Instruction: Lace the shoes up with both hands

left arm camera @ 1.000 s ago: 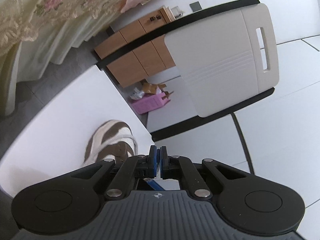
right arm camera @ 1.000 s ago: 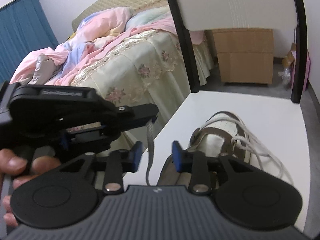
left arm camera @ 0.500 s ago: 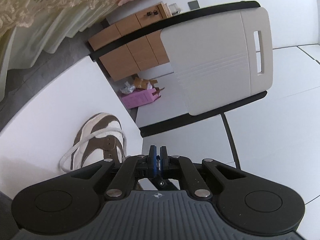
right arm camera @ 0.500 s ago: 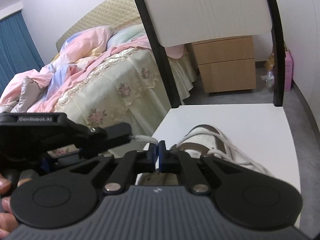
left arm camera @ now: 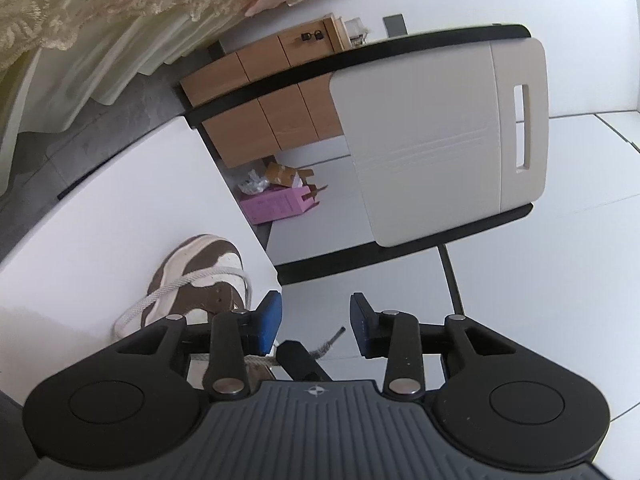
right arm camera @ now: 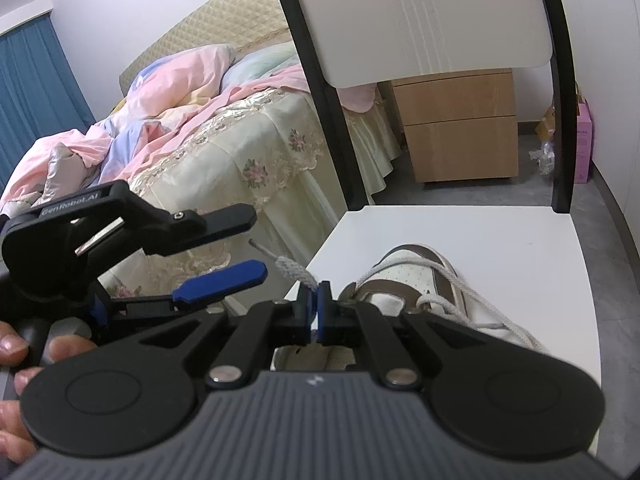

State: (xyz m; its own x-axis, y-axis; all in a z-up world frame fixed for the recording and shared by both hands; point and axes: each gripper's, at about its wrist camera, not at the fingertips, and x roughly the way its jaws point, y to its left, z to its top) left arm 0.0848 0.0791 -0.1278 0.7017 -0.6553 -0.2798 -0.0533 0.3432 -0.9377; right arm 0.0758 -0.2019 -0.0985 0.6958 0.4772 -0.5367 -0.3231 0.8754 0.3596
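Lace (right arm camera: 294, 271) passed to right claw (right arm camera: 316, 304); left claw (left arm camera: 315, 320) opening.

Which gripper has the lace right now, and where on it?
The right gripper pinches the lace just behind its tip. The left gripper is opening, pads off it.

One shoe (right arm camera: 416, 276), one chair (right arm camera: 500, 240), two grippers — left (left arm camera: 316, 320), right (right arm camera: 316, 306).

Woven cloth lace (right arm camera: 294, 271), smooth white chair seat (right arm camera: 520, 248), matt wooden nightstand (right arm camera: 460, 128)
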